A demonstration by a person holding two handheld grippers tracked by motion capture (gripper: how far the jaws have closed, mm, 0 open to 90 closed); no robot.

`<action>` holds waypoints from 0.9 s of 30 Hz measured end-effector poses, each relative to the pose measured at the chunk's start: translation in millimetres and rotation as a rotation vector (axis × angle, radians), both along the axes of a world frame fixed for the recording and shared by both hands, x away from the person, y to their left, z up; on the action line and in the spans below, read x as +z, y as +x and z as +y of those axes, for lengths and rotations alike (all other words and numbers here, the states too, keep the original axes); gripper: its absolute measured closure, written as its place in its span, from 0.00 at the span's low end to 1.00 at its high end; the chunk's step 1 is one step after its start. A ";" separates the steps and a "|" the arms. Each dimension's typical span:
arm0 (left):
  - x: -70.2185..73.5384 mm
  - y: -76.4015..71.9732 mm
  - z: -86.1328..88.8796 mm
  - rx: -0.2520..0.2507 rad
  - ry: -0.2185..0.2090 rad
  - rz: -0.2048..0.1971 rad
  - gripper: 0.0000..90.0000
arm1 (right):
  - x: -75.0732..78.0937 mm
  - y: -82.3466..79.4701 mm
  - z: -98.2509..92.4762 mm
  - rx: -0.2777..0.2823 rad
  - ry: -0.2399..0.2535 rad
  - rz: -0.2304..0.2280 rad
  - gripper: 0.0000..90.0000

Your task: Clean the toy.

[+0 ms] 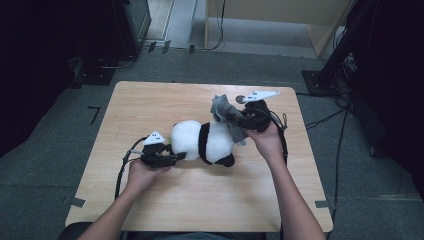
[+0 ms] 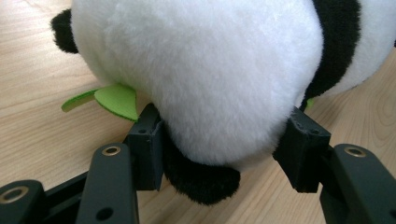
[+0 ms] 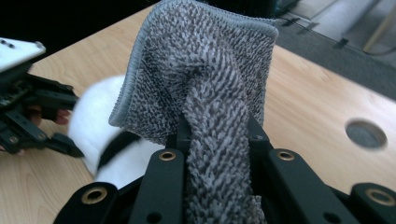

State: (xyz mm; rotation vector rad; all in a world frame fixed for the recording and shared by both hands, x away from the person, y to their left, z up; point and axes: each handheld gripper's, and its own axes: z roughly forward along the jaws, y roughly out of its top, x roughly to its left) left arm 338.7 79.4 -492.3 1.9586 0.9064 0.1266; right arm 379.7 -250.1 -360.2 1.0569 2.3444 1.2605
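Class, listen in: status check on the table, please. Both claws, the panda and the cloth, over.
Left claw closed around the plush panda's end, pinning it on the table. Right claw shut on grey cloth, raised beside the panda. Nothing in the way.

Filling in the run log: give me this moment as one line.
left claw: shut on plush panda | right claw: shut on grey cloth | panda lying on table

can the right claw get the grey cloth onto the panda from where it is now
Probably yes. The right claw is shut on the grey cloth, right beside the panda, with nothing between them. The left claw grips the toy's far end, clear of that side.
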 end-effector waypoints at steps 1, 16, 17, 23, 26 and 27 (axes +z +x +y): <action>0.4 -0.5 0.1 0.000 0.001 0.001 0.46 | 2.5 1.6 5.8 0.014 -0.003 -0.004 0.84; 1.4 -3.2 -1.0 0.008 0.015 -0.019 0.47 | -23.2 37.8 135.3 0.217 -0.057 0.105 0.83; 1.2 -3.1 -0.8 0.010 0.015 -0.011 0.47 | -28.4 39.4 139.9 0.221 -0.076 0.124 0.83; 1.1 -2.4 -0.8 0.021 0.016 0.012 0.50 | -41.0 49.9 135.7 0.196 -0.154 0.143 0.83; 2.2 -2.0 -1.5 0.028 0.016 0.024 0.51 | -43.4 58.1 123.9 0.181 -0.141 0.169 0.83; 2.4 -1.7 -1.2 0.028 0.017 0.029 0.51 | -43.7 59.9 120.9 0.172 -0.146 0.170 0.83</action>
